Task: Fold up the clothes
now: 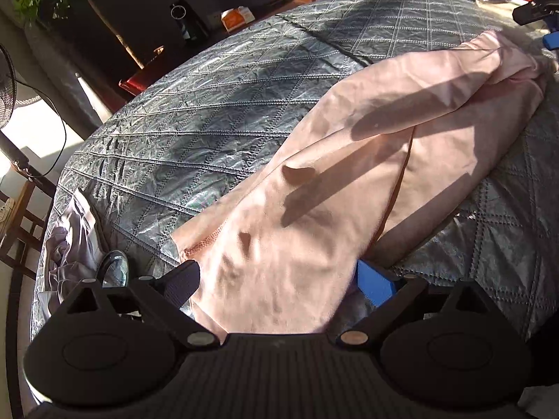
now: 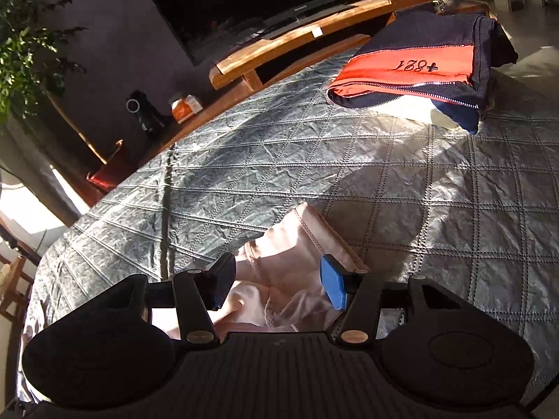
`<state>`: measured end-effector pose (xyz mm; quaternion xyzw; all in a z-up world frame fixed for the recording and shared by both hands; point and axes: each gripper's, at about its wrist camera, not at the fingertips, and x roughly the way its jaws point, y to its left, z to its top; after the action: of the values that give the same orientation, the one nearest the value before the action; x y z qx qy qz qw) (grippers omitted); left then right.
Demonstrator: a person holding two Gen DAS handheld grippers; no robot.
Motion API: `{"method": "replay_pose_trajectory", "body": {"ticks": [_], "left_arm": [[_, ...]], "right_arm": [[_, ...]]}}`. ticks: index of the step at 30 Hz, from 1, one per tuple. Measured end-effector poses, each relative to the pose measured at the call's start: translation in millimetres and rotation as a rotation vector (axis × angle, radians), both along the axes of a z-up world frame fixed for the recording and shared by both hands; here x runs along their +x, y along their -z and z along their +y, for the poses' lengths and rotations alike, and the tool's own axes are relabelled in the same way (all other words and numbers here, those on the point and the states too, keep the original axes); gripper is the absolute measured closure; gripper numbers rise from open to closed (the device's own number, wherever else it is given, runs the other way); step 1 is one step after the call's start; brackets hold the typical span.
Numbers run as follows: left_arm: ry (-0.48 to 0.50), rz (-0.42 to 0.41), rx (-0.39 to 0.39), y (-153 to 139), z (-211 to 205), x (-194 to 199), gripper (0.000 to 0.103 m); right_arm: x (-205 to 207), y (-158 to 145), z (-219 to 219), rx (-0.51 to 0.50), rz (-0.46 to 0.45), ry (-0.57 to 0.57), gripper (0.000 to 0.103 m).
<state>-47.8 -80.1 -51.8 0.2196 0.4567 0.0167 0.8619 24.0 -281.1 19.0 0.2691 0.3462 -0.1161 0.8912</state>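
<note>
A pale pink garment [image 1: 349, 160] lies stretched across the grey quilted bedspread [image 1: 195, 118], from near me up toward the far right. My left gripper [image 1: 279, 279] is open, its fingers spread either side of the garment's near end, with the cloth between them. My right gripper [image 2: 276, 282] is open over the garment's other end [image 2: 297, 244], where stitched hems show; the black pad [image 2: 220, 282] and blue pad [image 2: 333, 282] stand wide apart. The right gripper also shows at the far right of the left wrist view [image 1: 538, 10].
A folded navy and red garment [image 2: 419, 73] lies on the far right of the bedspread [image 2: 244, 181]. A crumpled light grey garment [image 1: 70, 244] lies at the bed's left edge. A wooden TV bench [image 2: 297, 45], a plant [image 2: 31, 52] and a fan [image 1: 7, 87] stand beyond the bed.
</note>
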Motion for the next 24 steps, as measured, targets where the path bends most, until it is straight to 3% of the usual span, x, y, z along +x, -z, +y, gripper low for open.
{"method": "replay_pose_trajectory", "body": {"ticks": [5, 10, 17, 19, 20, 22, 24], "left_arm": [[0.041, -0.021, 0.055, 3, -8, -4, 0.01], [0.108, -0.035, 0.143, 6, -17, -11, 0.032], [0.131, 0.011, 0.124, 6, -15, -8, 0.047], [0.15, 0.018, 0.155, 7, -17, -9, 0.064], [0.153, 0.023, 0.164, 8, -17, -9, 0.067], [0.147, 0.042, 0.141, 7, -17, -9, 0.084], [0.14, 0.06, 0.115, 6, -16, -9, 0.091]], "right_arm": [[8, -3, 17, -0.066, -0.012, -0.063, 0.042], [-3, -5, 3, -0.006, -0.061, 0.014, 0.037], [-4, -6, 7, -0.032, -0.076, -0.001, 0.036], [-5, -7, 8, -0.039, -0.084, 0.002, 0.036], [-7, -7, 7, -0.033, -0.087, 0.013, 0.036], [-9, -7, 3, -0.023, -0.093, 0.037, 0.036], [-10, -6, 1, -0.01, -0.093, 0.045, 0.035]]}}
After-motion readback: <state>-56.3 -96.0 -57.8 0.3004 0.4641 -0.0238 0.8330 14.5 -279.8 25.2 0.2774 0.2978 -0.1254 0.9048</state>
